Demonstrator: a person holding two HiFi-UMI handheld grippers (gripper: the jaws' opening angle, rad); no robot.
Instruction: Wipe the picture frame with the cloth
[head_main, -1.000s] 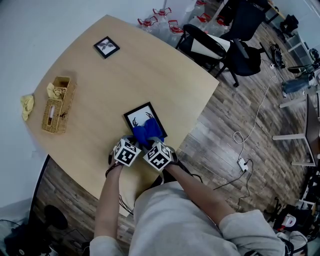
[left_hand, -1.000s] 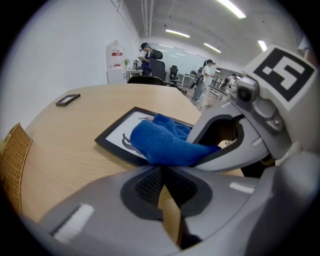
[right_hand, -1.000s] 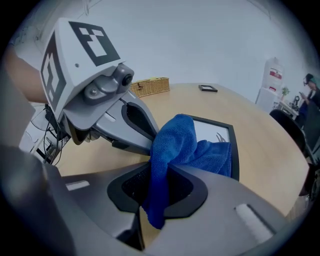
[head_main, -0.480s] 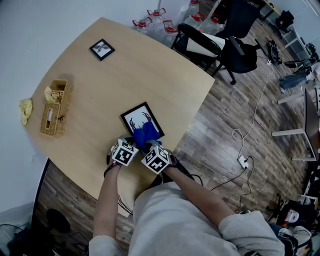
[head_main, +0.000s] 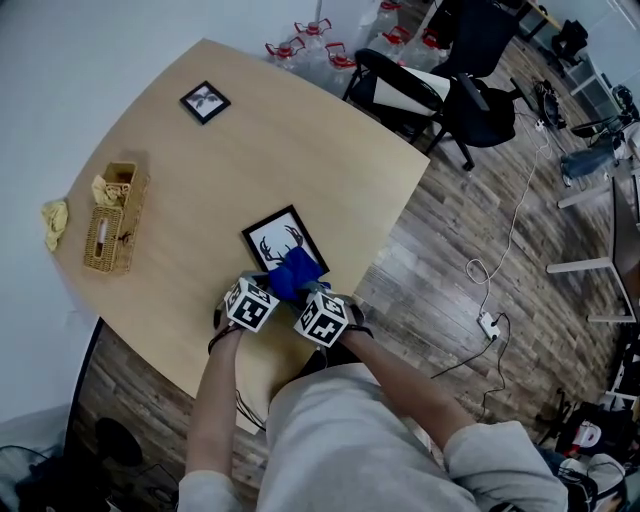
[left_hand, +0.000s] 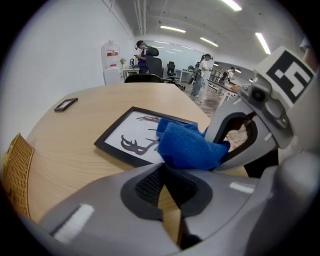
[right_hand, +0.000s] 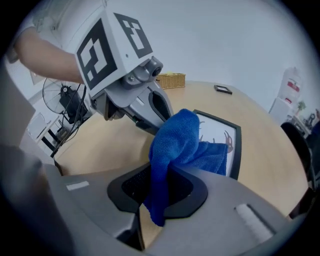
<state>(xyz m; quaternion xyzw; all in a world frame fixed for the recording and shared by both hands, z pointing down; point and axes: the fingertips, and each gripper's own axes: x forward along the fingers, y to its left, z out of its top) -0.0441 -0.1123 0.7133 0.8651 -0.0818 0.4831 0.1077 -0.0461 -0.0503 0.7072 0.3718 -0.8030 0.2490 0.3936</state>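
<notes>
Two tools sit side by side: my right tool (right_hand: 159, 192) is clamped on the blue cloth (right_hand: 182, 137), my left tool (left_hand: 167, 189) is closed on nothing, and the cloth rests on the picture frame (head_main: 270, 238) lying flat on the worktop (head_main: 300, 140).

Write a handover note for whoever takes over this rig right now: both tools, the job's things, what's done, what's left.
Left tool: shut, empty, near the frame's near edge.
Right tool: shut on the blue cloth.
Picture frame: flat on the table, with the cloth resting on its near corner.
Done: cloth gripped and on the frame.
Left: wipe across the frame; the amount already wiped cannot be told.
</notes>
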